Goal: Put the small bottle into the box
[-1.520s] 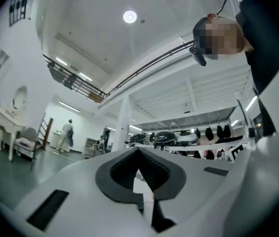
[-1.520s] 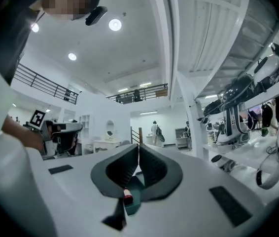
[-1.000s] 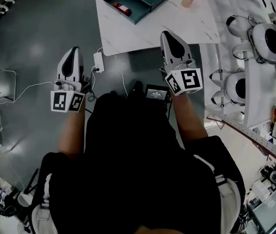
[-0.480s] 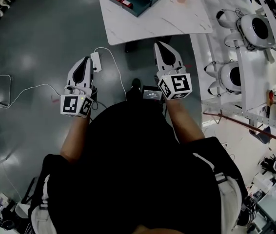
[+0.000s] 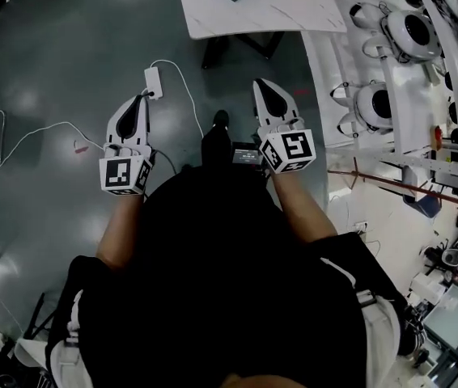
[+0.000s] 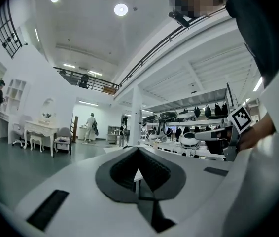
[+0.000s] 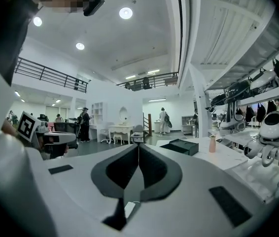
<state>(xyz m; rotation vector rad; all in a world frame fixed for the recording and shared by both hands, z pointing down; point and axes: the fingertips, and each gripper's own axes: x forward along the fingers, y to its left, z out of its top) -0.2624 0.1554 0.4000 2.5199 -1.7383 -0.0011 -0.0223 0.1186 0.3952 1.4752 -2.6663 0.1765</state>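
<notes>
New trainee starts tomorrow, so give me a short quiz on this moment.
1. In the right gripper view, relative to the box, the small bottle stands: A inside it; B on the table, to its right; C on the table, to its left.
2. True or false: the left gripper holds the small bottle.
3. Fill in: the right gripper's jaws are ____.
Key: 1 B; 2 false; 3 shut.

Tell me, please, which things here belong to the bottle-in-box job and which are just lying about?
For the job:
- bottle
- box
- left gripper and right gripper, both shut and empty

Lying about:
- power strip on the floor
- white robots
- dressing table
</notes>
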